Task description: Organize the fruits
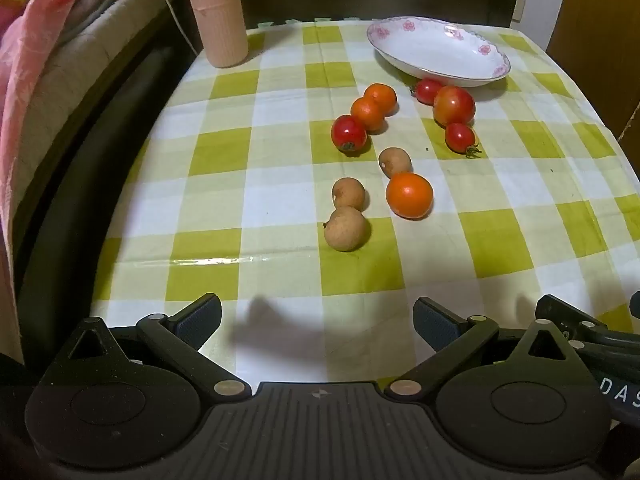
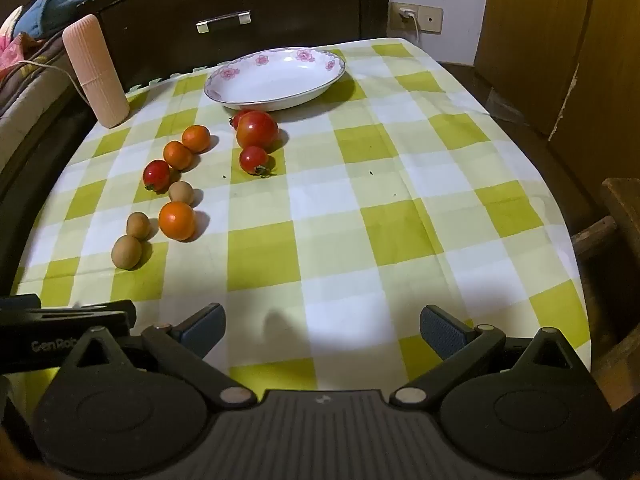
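Left gripper (image 1: 317, 322) and right gripper (image 2: 323, 330) are both hovering spread wide, holding nothing. Fruits (image 1: 409, 195) are lying loose at 6 o'clock of the plate (image 1: 472, 74).

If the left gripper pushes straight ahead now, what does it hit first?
Probably the nearest brown fruit, which sits just left of the line through the open left gripper. Bare checkered cloth lies before it; depth is uncertain.

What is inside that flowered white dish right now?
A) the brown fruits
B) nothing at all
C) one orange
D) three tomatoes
B: the flowered dish shows only bare white inside in both views; every fruit, such as the big tomato beside it, lies on the checked cloth.
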### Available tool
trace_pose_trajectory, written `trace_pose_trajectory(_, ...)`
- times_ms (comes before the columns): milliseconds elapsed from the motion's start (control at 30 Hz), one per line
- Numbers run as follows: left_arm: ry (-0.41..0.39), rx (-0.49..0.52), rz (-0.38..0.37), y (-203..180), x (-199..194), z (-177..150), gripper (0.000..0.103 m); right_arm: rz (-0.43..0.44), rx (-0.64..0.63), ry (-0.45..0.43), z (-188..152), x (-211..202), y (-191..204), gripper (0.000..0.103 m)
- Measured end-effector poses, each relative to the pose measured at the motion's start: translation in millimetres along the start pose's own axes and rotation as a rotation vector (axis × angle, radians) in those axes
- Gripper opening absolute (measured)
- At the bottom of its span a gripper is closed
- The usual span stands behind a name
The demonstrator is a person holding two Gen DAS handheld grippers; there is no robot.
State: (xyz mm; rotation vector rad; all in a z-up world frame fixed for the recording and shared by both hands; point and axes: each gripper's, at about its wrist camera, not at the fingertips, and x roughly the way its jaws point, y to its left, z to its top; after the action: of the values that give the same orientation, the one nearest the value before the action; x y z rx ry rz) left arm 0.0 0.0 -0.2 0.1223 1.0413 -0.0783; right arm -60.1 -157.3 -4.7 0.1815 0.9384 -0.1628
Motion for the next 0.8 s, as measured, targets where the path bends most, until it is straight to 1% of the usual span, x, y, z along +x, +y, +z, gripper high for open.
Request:
trace_pose_trajectory(200,0.016,0.002,-0.001,0.3,1.1,2.9,0.103,0.003,0.005,0.012,-1.9,2.1,0.7,0.102)
trace_pose_trajectory(267,0.014,-0.001,-0.003,0.4,1.8,2.2,0.103,0.003,0.006,0.014,2.3,-0.1,-0.3,0.102)
trace_pose_trajectory(800,0.010,-0.006,0.000,0.8,3.3,2.1,0.103,0.009,0.008,0.007,0.6,3.2,-2.8,0.102)
